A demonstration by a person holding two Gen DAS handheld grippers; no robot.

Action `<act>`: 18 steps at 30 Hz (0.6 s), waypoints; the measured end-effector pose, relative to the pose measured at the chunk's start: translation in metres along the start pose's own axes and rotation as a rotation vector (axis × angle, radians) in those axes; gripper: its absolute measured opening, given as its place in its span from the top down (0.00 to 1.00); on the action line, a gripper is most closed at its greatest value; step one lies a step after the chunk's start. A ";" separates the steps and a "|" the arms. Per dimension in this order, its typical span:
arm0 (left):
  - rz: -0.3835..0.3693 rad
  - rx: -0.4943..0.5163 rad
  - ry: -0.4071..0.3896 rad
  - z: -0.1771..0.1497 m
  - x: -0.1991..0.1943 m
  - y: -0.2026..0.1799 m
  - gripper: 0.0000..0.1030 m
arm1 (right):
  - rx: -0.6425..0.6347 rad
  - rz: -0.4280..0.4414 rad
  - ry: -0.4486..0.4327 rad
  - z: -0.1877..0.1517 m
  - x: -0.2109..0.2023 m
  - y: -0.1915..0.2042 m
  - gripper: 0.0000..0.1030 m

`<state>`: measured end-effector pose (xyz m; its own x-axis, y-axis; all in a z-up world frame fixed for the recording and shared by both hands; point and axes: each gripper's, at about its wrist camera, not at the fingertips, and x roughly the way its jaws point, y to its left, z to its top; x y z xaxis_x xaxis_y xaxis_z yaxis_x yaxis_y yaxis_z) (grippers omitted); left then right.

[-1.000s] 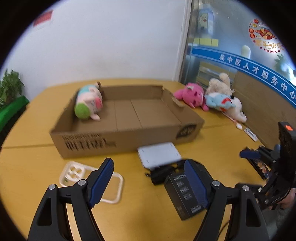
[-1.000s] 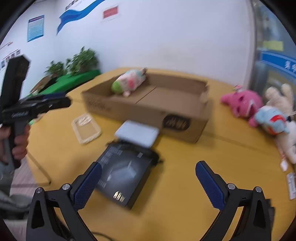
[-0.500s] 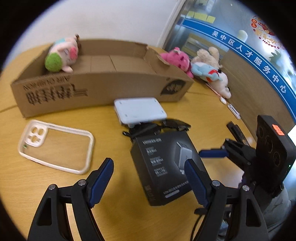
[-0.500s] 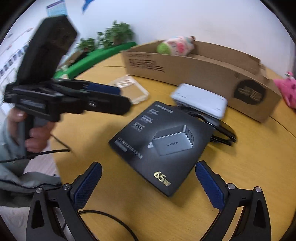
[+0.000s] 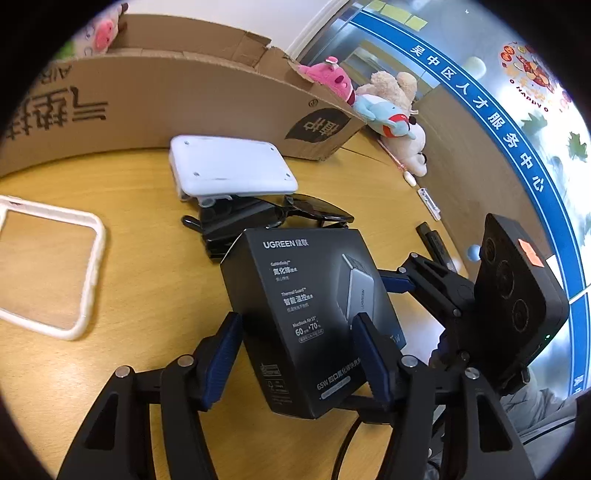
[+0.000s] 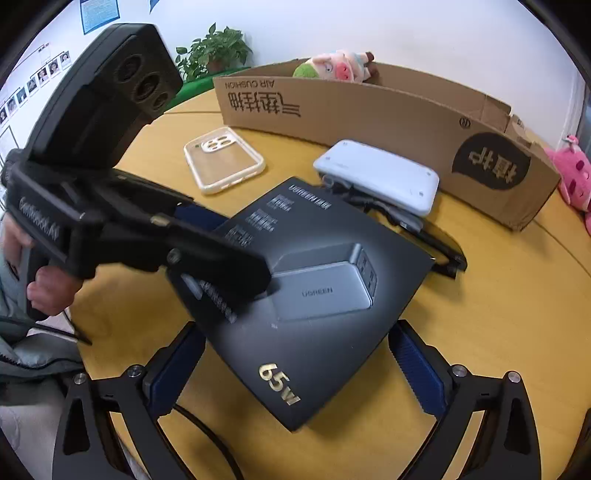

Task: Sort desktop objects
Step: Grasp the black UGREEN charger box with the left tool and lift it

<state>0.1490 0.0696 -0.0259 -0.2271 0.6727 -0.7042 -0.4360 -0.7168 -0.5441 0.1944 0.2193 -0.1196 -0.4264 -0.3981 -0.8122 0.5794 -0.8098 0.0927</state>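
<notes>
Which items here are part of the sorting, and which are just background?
Job: UGREEN charger box clamped by left gripper, clear phone case, white device, black sunglasses, cardboard box, plush toys.
Background: potted plant, wall posters, window lettering.

potted plant (image 6: 214, 48) by wall | blue banner (image 5: 491, 114) on glass | wall photos (image 6: 33, 79)

We record one round wooden table (image 6: 498, 295), bearing: cardboard box (image 6: 369, 114), clear phone case (image 6: 223, 160), white device (image 6: 380, 173) atop black sunglasses (image 5: 291, 214), black charger box (image 6: 314, 295), plush toys (image 5: 388, 107).
</notes>
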 end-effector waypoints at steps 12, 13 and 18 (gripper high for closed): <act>0.128 0.068 -0.211 0.027 -0.071 -0.026 0.41 | -0.068 -0.032 -0.134 0.043 -0.032 0.021 0.04; 0.135 0.075 -0.228 0.034 -0.077 -0.027 0.41 | -0.082 -0.043 -0.150 0.052 -0.038 0.021 0.04; 0.160 0.129 -0.343 0.080 -0.121 -0.040 0.41 | -0.125 -0.080 -0.233 0.106 -0.064 0.022 0.04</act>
<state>0.1242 0.0318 0.1173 -0.5693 0.5921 -0.5703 -0.4723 -0.8034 -0.3626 0.1614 0.1814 -0.0045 -0.6141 -0.4350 -0.6585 0.6126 -0.7888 -0.0504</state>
